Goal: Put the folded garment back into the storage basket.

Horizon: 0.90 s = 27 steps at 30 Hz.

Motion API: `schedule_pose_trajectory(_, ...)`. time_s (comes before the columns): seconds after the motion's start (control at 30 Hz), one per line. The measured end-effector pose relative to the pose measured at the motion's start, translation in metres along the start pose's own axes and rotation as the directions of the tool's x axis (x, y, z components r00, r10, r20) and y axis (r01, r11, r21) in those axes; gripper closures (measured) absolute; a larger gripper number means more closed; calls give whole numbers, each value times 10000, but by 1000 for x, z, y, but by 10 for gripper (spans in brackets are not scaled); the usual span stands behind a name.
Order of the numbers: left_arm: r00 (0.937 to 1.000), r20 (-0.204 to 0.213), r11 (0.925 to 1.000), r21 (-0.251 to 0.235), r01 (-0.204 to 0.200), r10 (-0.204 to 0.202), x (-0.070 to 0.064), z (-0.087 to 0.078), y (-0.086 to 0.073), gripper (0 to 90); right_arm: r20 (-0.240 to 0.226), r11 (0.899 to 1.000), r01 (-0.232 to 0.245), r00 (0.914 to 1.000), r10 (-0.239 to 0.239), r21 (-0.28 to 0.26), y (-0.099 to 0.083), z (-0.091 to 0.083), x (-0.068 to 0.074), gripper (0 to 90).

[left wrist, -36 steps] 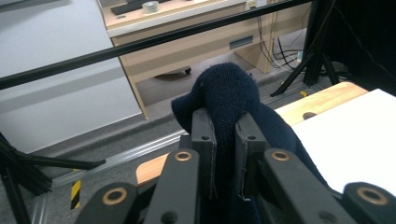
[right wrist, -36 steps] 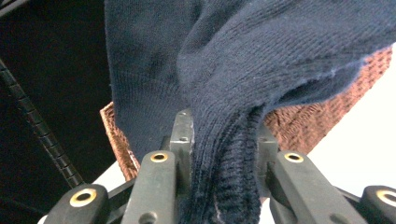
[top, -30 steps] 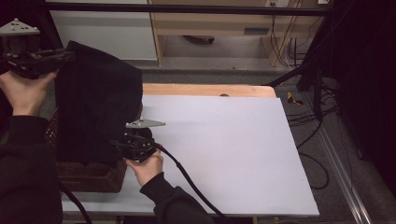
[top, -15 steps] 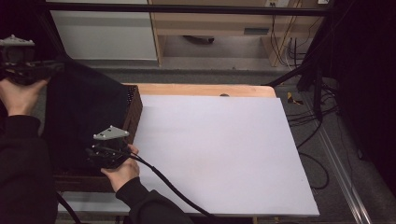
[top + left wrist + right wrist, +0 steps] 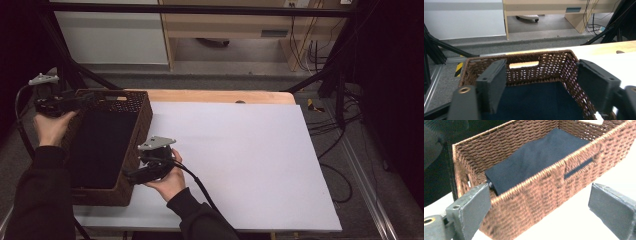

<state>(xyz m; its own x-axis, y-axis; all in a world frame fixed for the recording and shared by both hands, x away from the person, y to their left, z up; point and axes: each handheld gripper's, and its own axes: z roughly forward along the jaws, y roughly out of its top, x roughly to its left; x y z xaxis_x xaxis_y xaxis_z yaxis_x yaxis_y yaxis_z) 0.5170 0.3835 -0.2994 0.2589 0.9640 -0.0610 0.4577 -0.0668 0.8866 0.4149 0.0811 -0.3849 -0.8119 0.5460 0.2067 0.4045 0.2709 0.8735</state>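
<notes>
1. Both pairs of jaws stand wide apart with nothing between them: the left gripper (image 5: 75, 102) is at the far left rim of the basket (image 5: 142, 117), the right gripper (image 5: 131, 176) just beside its near right wall.
2. Inside the basket (image 5: 544, 195) lies a dark blue cloth (image 5: 534, 157), folded flat across the bottom and below the rim.
3. In the left gripper view, the cloth (image 5: 536, 100) lies under the jaws, with the far wall's handle slot (image 5: 524, 65) beyond.
4. Under the basket is a white table top (image 5: 240, 160), at its left side.
</notes>
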Motion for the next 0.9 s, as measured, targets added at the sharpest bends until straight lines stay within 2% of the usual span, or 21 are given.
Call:
schedule_pose_trajectory(0.03, 10000, 71, 10000, 2, 58, -58, -1, 0, -3, 178, -141, 9999, -30, 9999, 32, 112, -3, -3, -4, 37)
schedule_pose_trajectory(0.2, 9997, 243, 9999, 142, 98, -102, -10, -1, -20, 87, -269, 9998, 52, 9996, -48, 178, -11, -15, -17, 15)
schedule_pose_trajectory(0.3, 9997, 151, 9998, 119, 181, -183, -15, -3, -26, 35, -269, 9999, 23, 9996, -19, 154, -13, -24, -25, 7)
schedule_pose_trajectory(0.5, 9988, 332, 9994, 13, 358, -359, -25, -11, -34, 13, -118, 9999, -15, 9999, 17, 153, -17, -43, -41, 7)
schedule_pose_trajectory(0.53, 9982, 487, 9993, 2, 364, -363, -28, -12, -35, 14, -69, 9999, -49, 10000, 49, 133, -18, -46, -43, 7)
schedule_pose_trajectory(0.67, 9956, 921, 9999, -74, 153, -145, -42, -17, -40, 14, 101, 9997, -118, 9999, 116, 201, -24, -57, -54, 7)
schedule_pose_trajectory(0.77, 9930, 1174, 9998, -204, -90, 113, -54, -21, -42, 14, 346, 9987, -119, 9994, 102, 499, -29, -64, -62, 25)
schedule_pose_trajectory(0.83, 9903, 1364, 9994, -249, -221, 253, -62, -23, -44, 16, 515, 9972, -56, 9987, 18, 751, -32, -67, -66, 25)
schedule_pose_trajectory(0.9, 9868, 1563, 9989, -255, -401, 437, -69, -25, -46, 16, 565, 9970, 32, 9984, -76, 780, -35, -71, -69, 25)
